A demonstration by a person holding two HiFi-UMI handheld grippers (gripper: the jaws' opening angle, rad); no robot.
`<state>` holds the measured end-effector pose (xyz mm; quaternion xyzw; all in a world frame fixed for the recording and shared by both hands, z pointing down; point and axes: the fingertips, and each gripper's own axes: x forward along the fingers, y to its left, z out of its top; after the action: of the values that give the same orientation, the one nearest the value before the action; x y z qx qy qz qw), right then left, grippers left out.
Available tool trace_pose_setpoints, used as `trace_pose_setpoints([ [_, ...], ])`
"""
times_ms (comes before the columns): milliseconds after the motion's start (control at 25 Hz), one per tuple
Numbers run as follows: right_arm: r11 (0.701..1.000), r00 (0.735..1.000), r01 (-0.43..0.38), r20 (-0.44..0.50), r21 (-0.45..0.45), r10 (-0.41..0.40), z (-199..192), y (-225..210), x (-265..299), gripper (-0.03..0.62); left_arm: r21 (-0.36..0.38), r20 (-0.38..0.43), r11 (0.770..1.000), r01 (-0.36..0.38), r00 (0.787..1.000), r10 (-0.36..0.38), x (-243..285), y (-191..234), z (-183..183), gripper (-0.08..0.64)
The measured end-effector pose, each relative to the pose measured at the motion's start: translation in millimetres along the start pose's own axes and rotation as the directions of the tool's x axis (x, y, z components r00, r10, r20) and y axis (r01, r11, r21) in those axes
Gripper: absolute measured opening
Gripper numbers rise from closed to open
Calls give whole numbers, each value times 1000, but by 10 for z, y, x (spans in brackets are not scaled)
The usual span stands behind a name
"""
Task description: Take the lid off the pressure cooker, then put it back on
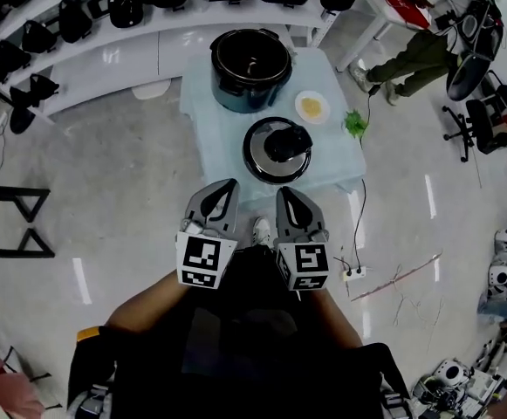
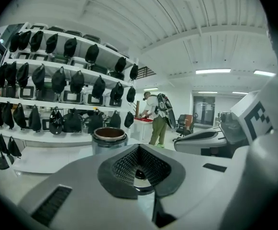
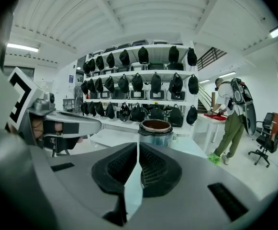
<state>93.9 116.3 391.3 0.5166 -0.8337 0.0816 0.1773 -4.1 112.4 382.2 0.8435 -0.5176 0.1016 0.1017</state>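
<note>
Head view: the pot stands open at the far end of the table. Its lid lies flat on the table, just in front of the pot, on my side. A small plate sits near the lid, to its right. My left gripper and my right gripper hang side by side at the near edge of the table. Neither one touches the lid.

Left gripper view: my jaws meet at the tips and hold nothing. Through the hole behind the tips I see what looks like a bit of the lid below. The open pot is straight ahead.

Right gripper view: only a thin slit shows between my jaws, and nothing is in it. The pot is ahead.

I think the lid has to go back on next. With closed jaws I cannot grab the knob. I might just bump the lid and slide it into the plate or off the table. If I pinch only one edge, the lid could tip and drop.
</note>
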Motion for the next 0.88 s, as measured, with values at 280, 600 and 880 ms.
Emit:
trace_pose_setpoints([
  [280,994,995,-94,15,-61,95,1,-710,328,32,15,-1,996,-92,996,92,575,-272,165,6],
  [600,971,974,-224,12,-80,226,-119,-1116,721,34,16,-38,975,-223,974,223,991,-366,200,6],
  [880,951,955,-298,-34,-84,296,-315,-1242,952,107,-9,-86,949,-314,946,312,1099,-382,60,5],
])
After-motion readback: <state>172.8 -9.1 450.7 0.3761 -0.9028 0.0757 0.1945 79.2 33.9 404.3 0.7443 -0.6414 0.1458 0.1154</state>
